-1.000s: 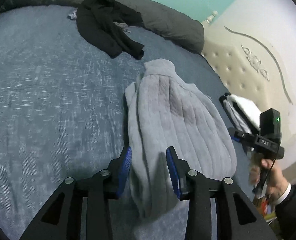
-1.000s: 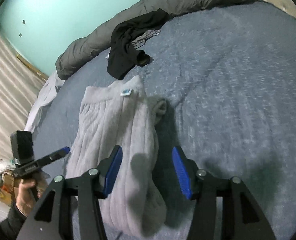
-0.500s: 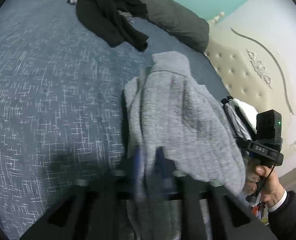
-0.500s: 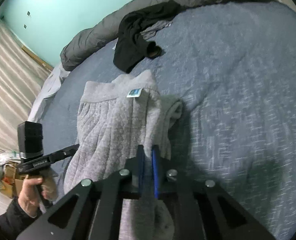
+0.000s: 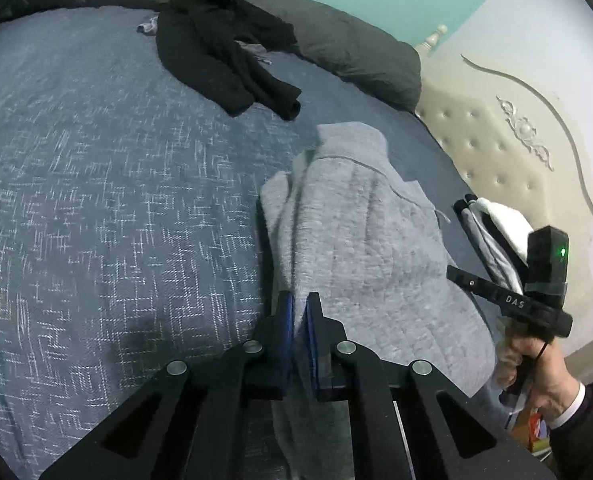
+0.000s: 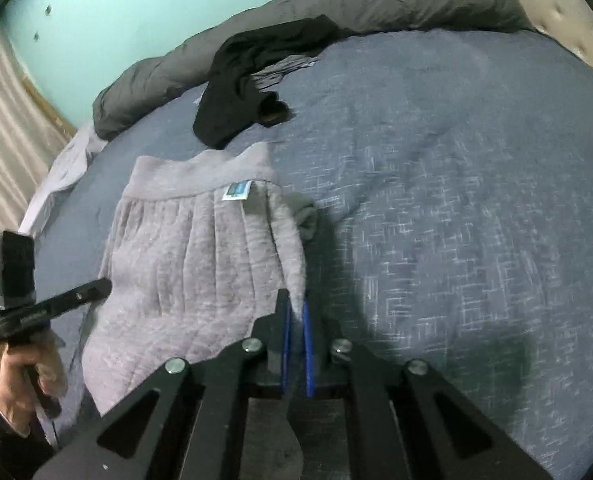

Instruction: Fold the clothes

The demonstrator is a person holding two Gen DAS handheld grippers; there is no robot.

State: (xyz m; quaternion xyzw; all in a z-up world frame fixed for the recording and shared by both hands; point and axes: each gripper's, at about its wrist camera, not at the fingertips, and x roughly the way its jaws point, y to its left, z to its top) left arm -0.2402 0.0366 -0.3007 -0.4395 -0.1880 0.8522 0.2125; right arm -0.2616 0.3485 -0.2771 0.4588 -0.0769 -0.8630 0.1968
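Both claws are clamped on cloth: our left gripper (image 5: 299, 316) pinches the near left edge of the grey garment (image 5: 360, 248), and our right gripper (image 6: 295, 316) pinches its near right edge, with a ridge of fabric pulled up between the blue pads. The garment's long axis runs straight away from both claws, from the near end we hold to the waistband (image 6: 200, 176) with its small label (image 6: 237, 191) at the far end. Neither hand is nearer; they sit side by side across the short axis, so we judge the coming move as a lift and carry forward, near end over to the waistband. Open room: bare blue bedspread (image 5: 96, 200) to the left and ahead-right (plenty for a sweep). Limits: the black garment (image 5: 224, 48) lies just beyond the waistband, apart from it; the dark duvet roll (image 5: 356, 52) lies behind that; the headboard (image 5: 496, 152) and a small folded pile (image 5: 492, 232) lie on the right.
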